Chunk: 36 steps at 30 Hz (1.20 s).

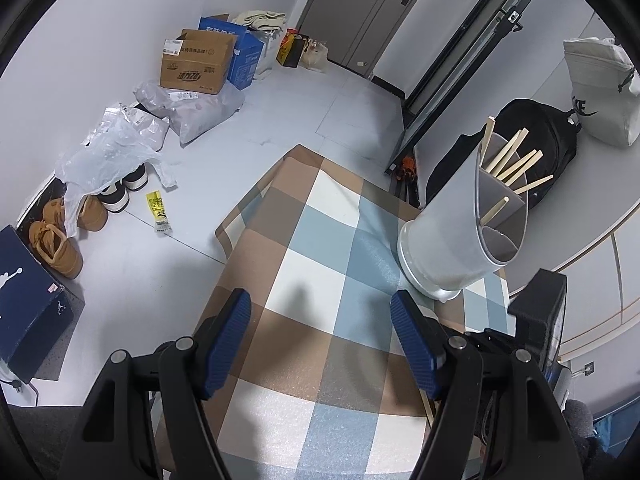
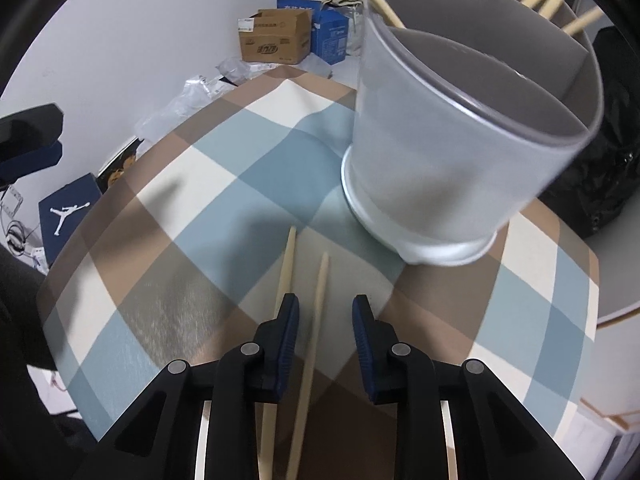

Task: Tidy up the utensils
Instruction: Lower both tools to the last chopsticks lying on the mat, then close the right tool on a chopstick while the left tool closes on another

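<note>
A grey divided utensil holder (image 1: 460,232) stands on the checked tablecloth (image 1: 312,248) at the right, with several wooden chopsticks (image 1: 516,164) in it. It fills the upper right of the right wrist view (image 2: 460,140). Two loose wooden chopsticks (image 2: 316,320) lie on the cloth (image 2: 192,208) below my right gripper (image 2: 326,312), which is open; one chopstick runs between the fingers, the other under the left finger. My left gripper (image 1: 320,312) is open and empty above the cloth, left of the holder.
Cardboard boxes (image 1: 196,60), plastic bags (image 1: 108,148) and shoes (image 1: 56,236) lie on the floor to the left. A black backpack (image 1: 532,140) and a white bag (image 1: 600,88) sit behind the holder. The table's far edge (image 1: 300,152) is near.
</note>
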Motion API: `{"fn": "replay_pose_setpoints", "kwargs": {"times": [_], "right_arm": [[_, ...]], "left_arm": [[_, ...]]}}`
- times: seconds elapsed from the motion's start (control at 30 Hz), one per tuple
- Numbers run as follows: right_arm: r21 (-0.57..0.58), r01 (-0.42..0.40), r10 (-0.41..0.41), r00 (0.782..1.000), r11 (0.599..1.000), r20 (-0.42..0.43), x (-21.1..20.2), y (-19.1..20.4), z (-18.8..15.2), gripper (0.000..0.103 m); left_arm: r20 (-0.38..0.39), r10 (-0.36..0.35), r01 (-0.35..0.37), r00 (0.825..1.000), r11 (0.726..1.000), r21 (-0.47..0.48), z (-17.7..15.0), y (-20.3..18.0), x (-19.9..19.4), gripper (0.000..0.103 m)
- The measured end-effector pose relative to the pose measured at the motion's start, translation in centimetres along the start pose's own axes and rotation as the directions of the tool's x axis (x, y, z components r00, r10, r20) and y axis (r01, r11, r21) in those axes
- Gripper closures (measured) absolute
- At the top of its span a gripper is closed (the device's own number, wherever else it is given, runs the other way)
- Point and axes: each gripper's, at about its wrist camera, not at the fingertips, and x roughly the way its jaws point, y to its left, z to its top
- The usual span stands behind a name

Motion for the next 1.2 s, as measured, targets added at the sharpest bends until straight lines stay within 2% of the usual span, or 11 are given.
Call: {"fn": "replay_pose_setpoints", "kwargs": {"times": [0.13, 0.2, 0.3, 0.43, 0.6, 0.73, 0.9, 1.0, 1.1, 1.2], "right_arm": [[0.016, -0.004, 0.004, 1.000, 1.000, 0.004, 0.7, 0.2, 1.1, 0.078], [0.019, -0.015, 0.014, 1.000, 1.000, 0.006, 0.8, 0.2, 1.3, 0.084], [0.023, -0.035, 0.035, 0.999, 0.999, 0.010, 0.8, 0.3, 1.3, 0.100], [0.057, -0.068, 0.066, 0.997, 0.996, 0.045, -0.2, -0.6, 0.5, 0.100], [0.083, -0.072, 0.057, 0.984, 0.994, 0.167, -3.5, -1.7, -0.5, 0.100], [0.089, -0.076, 0.048, 0.958, 0.993, 0.284, -7.7, -2.5, -1.5, 0.100], [0.134, -0.106, 0.040, 0.906, 0.985, 0.422, -12.9, -4.6, -2.8, 0.100], [0.166, -0.130, 0.037, 0.882, 0.977, 0.469, -14.6, -5.9, -3.5, 0.100], [0.190, -0.142, 0.030, 0.868, 0.972, 0.496, -14.9, -6.4, -3.4, 0.100], [0.213, -0.166, 0.033, 0.857, 0.963, 0.515, -15.6, -7.5, -4.0, 0.100]], "left_arm": [[-0.007, 0.002, -0.002, 1.000, 1.000, -0.012, 0.0, 0.3, 0.1, 0.035], [-0.009, 0.001, -0.002, 1.000, 1.000, -0.023, 0.1, 0.5, 0.1, 0.035], [-0.009, 0.008, -0.008, 1.000, 1.000, -0.030, 0.1, 0.7, 0.2, 0.035], [-0.018, 0.012, -0.013, 1.000, 0.999, -0.037, 0.1, 0.8, 0.6, 0.035], [-0.050, 0.022, -0.023, 0.998, 0.999, -0.027, -0.2, 0.6, 1.5, 0.035], [-0.102, 0.025, -0.024, 0.994, 1.000, 0.014, -0.7, -0.6, 2.5, 0.035], [-0.195, 0.031, -0.014, 0.980, 0.996, 0.091, -1.6, -3.2, 4.2, 0.035], [-0.227, 0.045, -0.015, 0.973, 0.991, 0.130, -1.8, -4.8, 4.9, 0.035], [-0.239, 0.042, -0.010, 0.970, 0.991, 0.135, -1.5, -6.0, 5.3, 0.035], [-0.262, 0.071, -0.037, 0.963, 0.991, 0.131, -1.4, -6.8, 6.2, 0.035]]}}
